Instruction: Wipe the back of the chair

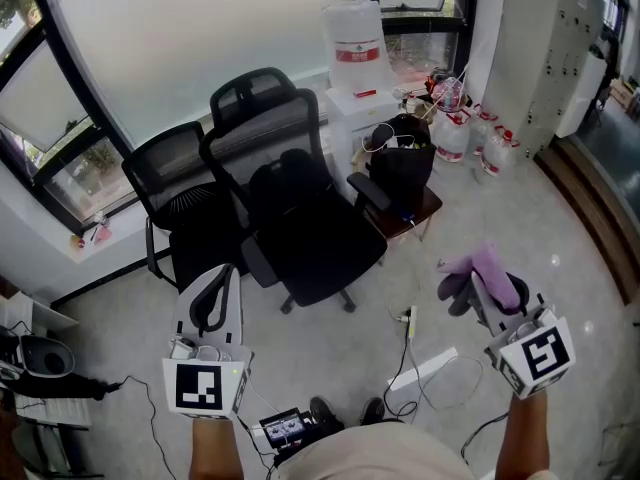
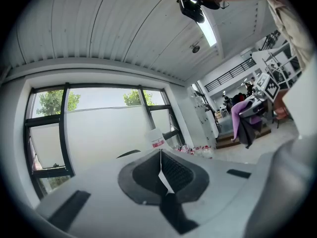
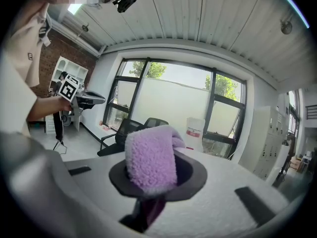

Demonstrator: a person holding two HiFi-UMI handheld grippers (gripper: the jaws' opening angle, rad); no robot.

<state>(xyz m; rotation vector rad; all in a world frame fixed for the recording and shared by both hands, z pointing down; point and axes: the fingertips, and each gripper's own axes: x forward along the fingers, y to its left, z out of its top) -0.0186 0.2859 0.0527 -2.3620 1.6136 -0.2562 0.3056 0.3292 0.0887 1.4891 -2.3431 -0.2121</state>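
Purple cloth [image 3: 151, 165] is clamped in the right gripper [image 1: 487, 288], the left gripper [image 2: 161, 175] is held closed on nothing, both are kept well apart from the black mesh chair [image 1: 290, 198] by the window, and the red label [image 1: 357, 54] on the white jug [image 1: 355, 23] cannot be read.

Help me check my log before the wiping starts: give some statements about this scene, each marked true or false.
1. The right gripper is shut on a purple cloth. True.
2. The cloth is pressed on the black chair's back. False: it is held apart from the chair, above the floor.
3. The left gripper carries a spray bottle. False: its jaws are together with nothing between them.
4. In the head view, a black bag sits right of the chair. True.
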